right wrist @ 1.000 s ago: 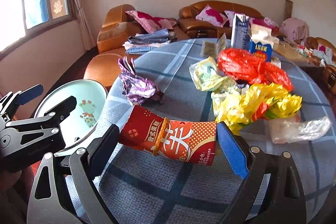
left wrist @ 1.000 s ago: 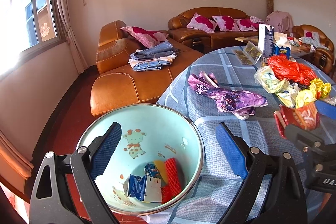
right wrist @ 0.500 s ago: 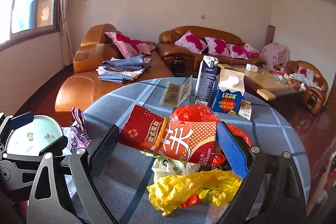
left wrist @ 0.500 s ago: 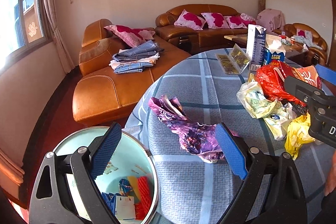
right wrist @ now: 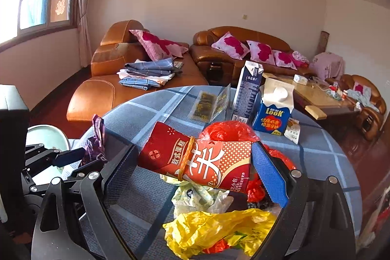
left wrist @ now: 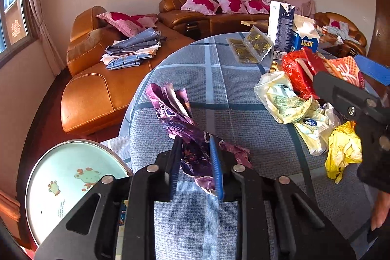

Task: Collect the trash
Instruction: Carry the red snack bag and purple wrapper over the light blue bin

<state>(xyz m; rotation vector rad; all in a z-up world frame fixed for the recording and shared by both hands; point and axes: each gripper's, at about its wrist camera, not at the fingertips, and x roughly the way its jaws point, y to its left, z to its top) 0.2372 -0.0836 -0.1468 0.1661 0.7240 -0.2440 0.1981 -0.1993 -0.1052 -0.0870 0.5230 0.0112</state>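
My left gripper [left wrist: 196,168] is shut on a crumpled purple foil wrapper [left wrist: 178,111] lying on the blue checked tablecloth [left wrist: 219,94]. A pale green basin [left wrist: 68,184] with cartoon animals stands below the table edge at the lower left. My right gripper [right wrist: 195,162] is shut on a red snack bag [right wrist: 202,160] with a rubber band, held above the table. It also shows in the left wrist view [left wrist: 341,74]. Beneath it lie a yellow bag [right wrist: 219,230], a red bag [right wrist: 229,129] and a pale printed bag [right wrist: 197,196].
A tall dark carton [right wrist: 247,91], a blue LOOK milk carton [right wrist: 274,111] and flat clear packets [right wrist: 210,102] stand at the far side of the table. Brown leather sofas [left wrist: 97,79] with pillows and folded cloth sit behind.
My left gripper moved from over the basin onto the table and closed on the purple wrapper. My right gripper lifted the red snack bag up and farther over the table.
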